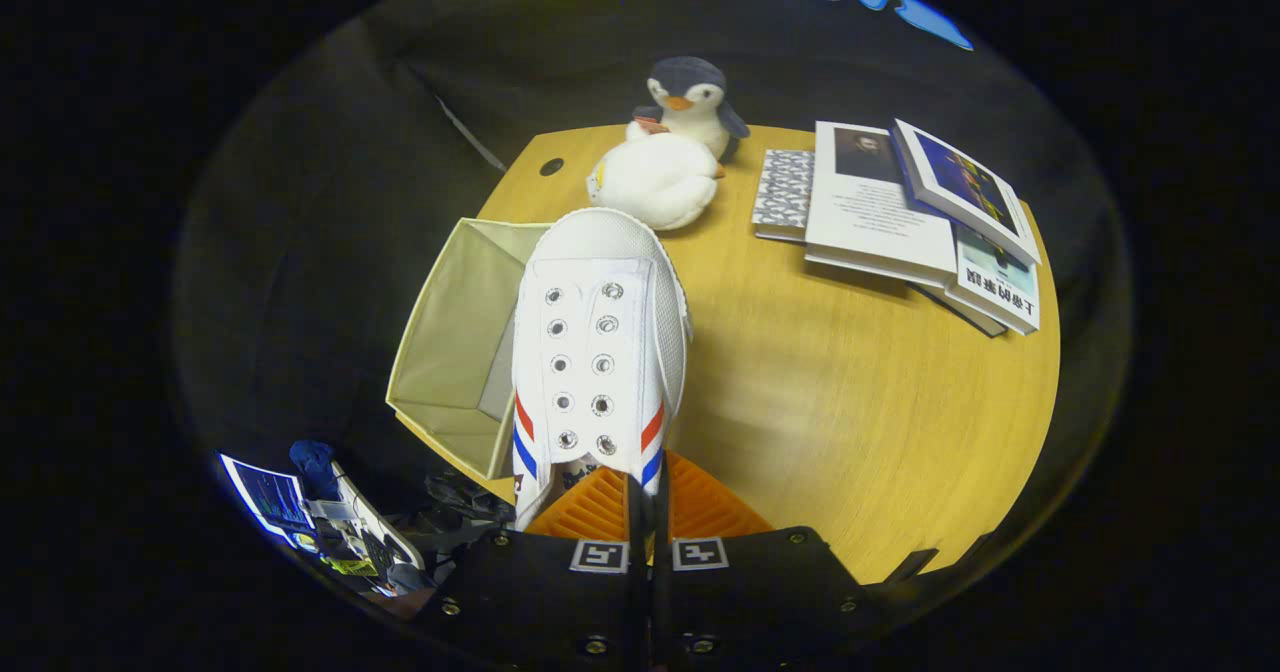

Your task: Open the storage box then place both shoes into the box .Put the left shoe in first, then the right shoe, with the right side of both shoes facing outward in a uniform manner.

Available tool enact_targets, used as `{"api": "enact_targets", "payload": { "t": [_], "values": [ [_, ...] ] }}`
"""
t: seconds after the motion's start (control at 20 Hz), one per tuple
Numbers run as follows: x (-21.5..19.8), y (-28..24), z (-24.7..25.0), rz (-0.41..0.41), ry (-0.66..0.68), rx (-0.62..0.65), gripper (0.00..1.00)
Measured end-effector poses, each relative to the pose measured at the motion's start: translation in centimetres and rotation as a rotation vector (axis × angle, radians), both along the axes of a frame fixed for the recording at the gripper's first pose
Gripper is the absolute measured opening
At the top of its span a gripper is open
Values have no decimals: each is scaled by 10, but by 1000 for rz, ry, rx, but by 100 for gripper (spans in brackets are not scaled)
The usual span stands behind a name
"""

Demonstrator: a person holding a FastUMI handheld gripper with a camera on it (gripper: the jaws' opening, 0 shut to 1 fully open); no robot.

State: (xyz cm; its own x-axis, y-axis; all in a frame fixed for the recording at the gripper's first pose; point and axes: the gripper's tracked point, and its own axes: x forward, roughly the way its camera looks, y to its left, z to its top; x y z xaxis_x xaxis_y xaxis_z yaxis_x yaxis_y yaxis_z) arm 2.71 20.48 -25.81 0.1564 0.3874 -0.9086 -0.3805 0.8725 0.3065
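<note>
Fingers (648,512) clamped on the shoe's (600,352) tongue, holding it above the surface (850,402), the open box (455,352) just left.

The hand-held gripper (648,512) has a dark body with visible screws and two square black-and-white markers.

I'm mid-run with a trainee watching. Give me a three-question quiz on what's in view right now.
1. True or false: the gripper is shut on the white shoe.
2. What lies just beside the held shoe: A) a stack of books, B) the open storage box, C) a mug?
3. Which two soft toys sit beyond the shoe?

Key: 1 true. 2 B. 3 The penguin and the white plush.
</note>
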Motion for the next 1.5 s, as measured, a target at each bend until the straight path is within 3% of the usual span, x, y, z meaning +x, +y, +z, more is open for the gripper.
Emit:
{"api": "enact_targets", "payload": {
  "t": [0.6, 1.05, 1.2, 1.25, 1.3, 1.35, 1.5],
  "values": [
    [4, 135, -7, 194, 13, -9, 2],
    [4, 170, -26, 236, 23, -48, 2],
    [5, 181, -23, 240, 23, 10, 5],
    [1, 193, -18, 232, 30, 57, 13],
    [7, 196, -7, 222, 8, 84, 34],
    [13, 196, 1, 222, -17, 100, 42],
    [26, 187, 18, 228, -99, 91, 92]
  ]
}}
